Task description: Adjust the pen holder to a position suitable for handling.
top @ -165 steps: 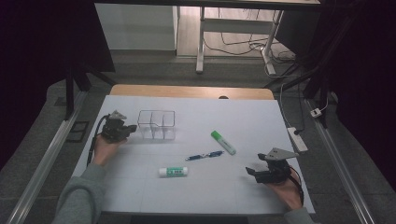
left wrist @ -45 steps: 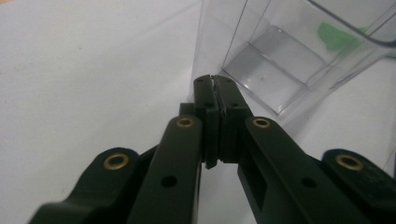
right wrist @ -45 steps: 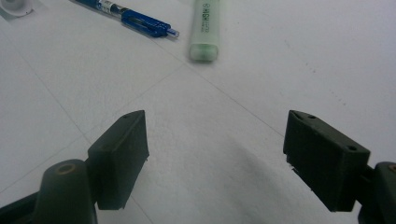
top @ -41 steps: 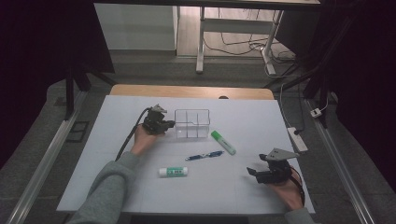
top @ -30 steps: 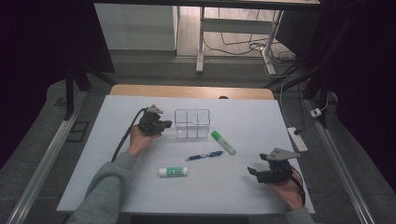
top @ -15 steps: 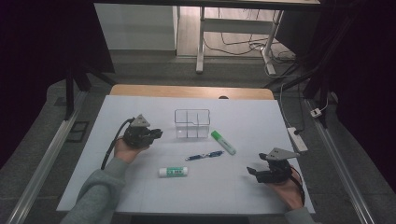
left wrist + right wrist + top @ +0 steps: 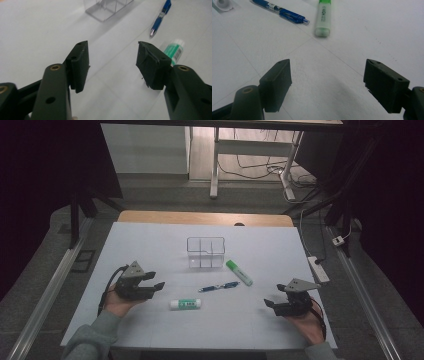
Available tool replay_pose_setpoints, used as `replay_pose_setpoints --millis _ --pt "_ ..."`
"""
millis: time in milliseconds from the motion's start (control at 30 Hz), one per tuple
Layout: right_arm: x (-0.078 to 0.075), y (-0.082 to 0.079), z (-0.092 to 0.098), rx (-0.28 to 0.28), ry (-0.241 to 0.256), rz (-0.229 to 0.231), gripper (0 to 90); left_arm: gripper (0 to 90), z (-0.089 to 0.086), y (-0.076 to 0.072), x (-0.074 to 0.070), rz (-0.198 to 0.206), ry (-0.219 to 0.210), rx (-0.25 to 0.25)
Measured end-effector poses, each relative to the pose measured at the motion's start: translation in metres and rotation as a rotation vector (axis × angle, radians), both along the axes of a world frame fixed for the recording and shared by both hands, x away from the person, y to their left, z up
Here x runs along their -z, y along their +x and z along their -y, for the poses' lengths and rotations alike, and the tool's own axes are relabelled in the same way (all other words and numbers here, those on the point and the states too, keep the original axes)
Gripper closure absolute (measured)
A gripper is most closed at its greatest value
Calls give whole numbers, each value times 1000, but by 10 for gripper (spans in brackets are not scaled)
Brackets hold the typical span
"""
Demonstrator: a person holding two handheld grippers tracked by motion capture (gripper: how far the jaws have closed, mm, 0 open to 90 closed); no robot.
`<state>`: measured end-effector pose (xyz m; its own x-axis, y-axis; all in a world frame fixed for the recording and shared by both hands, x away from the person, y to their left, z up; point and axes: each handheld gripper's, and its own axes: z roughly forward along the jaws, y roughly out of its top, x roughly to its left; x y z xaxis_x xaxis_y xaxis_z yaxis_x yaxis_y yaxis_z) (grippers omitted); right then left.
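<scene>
Nearest the person, the left gripper [image 7: 150, 287] and the right gripper [image 7: 276, 304] rest low over the white table [image 7: 150, 240], one toward each side, each held in a hand. Both sets of jaws stand released, with bare table surface between them and nothing gripped, as both gripper views show.

Just beyond the left gripper lies a glue stick [image 7: 186, 304] with a green label and white cap, on its side, just beside the jaw tips but apart from them. A little farther, near the middle of the table, a blue pen [image 7: 219, 286] lies slanted. Beyond it, a green highlighter [image 7: 239, 272] lies at an angle, its far end close to a clear plastic organizer [image 7: 205, 252] with compartments, which stands upright farthest from the person. All four things lie apart from one another.
</scene>
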<state>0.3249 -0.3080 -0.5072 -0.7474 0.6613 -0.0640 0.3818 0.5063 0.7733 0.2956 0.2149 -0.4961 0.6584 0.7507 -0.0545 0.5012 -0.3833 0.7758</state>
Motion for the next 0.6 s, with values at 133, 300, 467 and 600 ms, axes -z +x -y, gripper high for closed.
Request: replay_pose_setpoints --millis 133,300,467,600 --pt "0 0 -1 -3 0 2 218 407 -13 -13 5 -11 -7 -22" --pt "1 0 -2 -6 -4 0 218 393 -22 -24 8 -9 -9 -35" --pt "0 -1 -3 -10 -3 4 218 388 -27 -26 11 -13 -6 -41" --pt "0 -1 -3 -13 -2 0 218 384 -25 -26 12 -13 4 -33"
